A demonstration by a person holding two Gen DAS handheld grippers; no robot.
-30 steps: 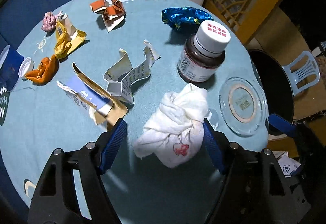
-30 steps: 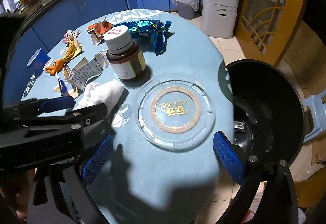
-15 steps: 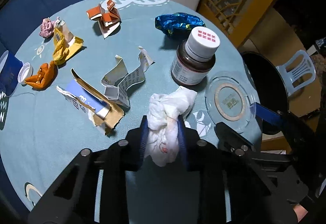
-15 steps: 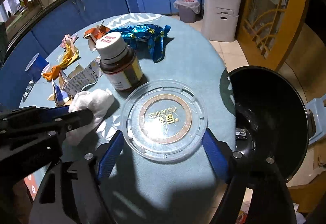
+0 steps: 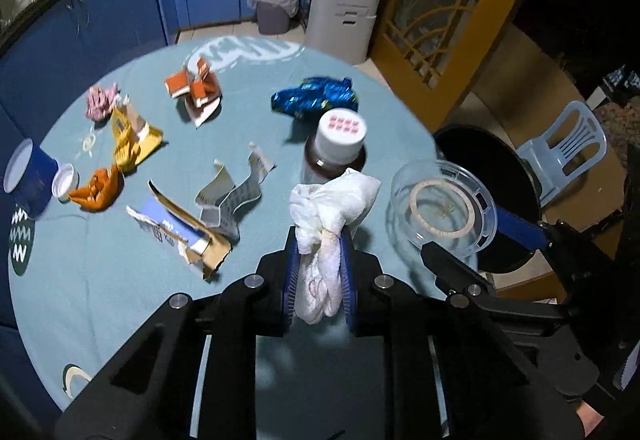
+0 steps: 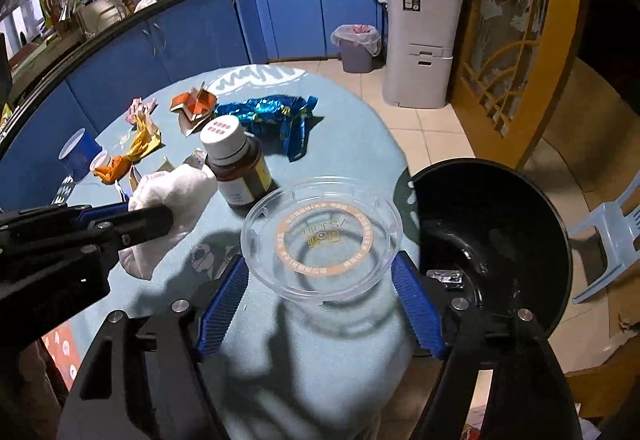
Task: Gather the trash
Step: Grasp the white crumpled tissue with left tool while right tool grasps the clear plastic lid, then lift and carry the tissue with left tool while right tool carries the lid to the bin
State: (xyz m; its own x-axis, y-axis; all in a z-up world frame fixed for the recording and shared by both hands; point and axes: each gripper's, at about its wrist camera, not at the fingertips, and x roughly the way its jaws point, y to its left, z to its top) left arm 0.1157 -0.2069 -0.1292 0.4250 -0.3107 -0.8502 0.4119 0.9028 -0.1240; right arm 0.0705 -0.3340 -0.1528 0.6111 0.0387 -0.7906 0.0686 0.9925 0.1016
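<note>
**Both pieces lifted, bin next**

Left gripper [image 5: 318, 272] now clamped tight on the crumpled white tissue [image 5: 334, 200], jaws closed around its lower half; a second ago wide open either side of it as it lay flat. Tissue raised clear of the table [image 5: 100, 300], its upper bulk sticking up in front of the brown medicine bottle [image 5: 334, 156].

Right gripper [image 6: 320, 304] closed in on the clear plastic lid [image 6: 322, 238], jaws pressing its rim from both sides; half a second back only bracketing it while it sat flat. Lid tilted and apparently off the cloth, held just beside the black trash bin [image 6: 492, 240] at the table's edge.

Judged from this: two items secured at once, carry to the bin the likely next step. Lid grip looks shallow on a slippery rim, so some risk of it slipping out.

Much left on the table: blue foil wrapper [image 5: 314, 100], orange carton scraps [image 5: 194, 88], yellow wrapper [image 5: 132, 140], orange wrapper [image 5: 98, 190], pink wad [image 5: 100, 104], printed paper strip [image 5: 232, 192], torn cardboard [image 5: 180, 236]. Task far from done.
</note>
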